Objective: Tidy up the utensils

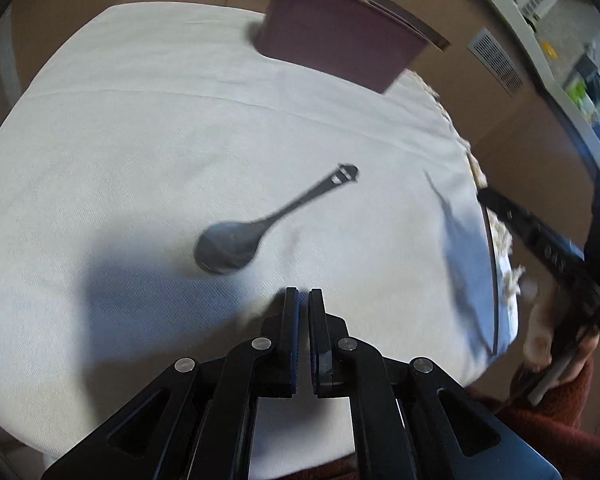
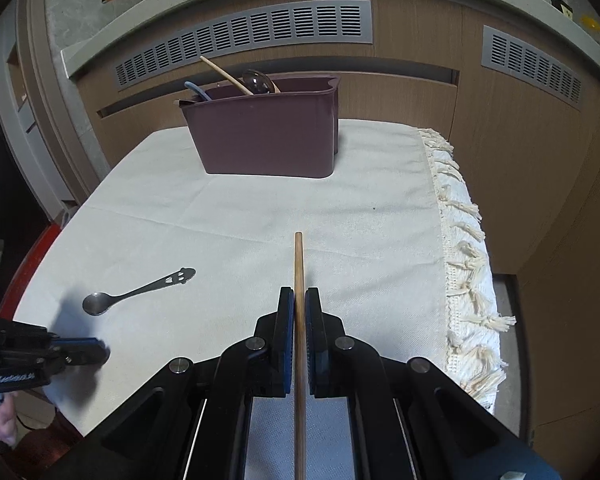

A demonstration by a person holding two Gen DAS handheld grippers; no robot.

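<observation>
- Two claws work over a white cloth [image 2: 228,216] on a small table.
- Right claw [image 2: 299,300]: jaws clamped on a thin wooden stick [image 2: 298,264], which runs straight between the pads and pokes out ahead of the tips, toward the bin.
- Left claw [image 1: 303,300]: jaws nearly closed with only a slit between them, nothing held, tips low over the cloth.
- Spoon [image 1: 236,242]: dark metal, flat on the cloth just ahead of the left claw and slightly to its left, bowl nearest the tips, handle angled away to the right.
- Bin [image 2: 268,132]: maroon, upright at the far edge, holding utensils, well apart from both claws.
</observation>
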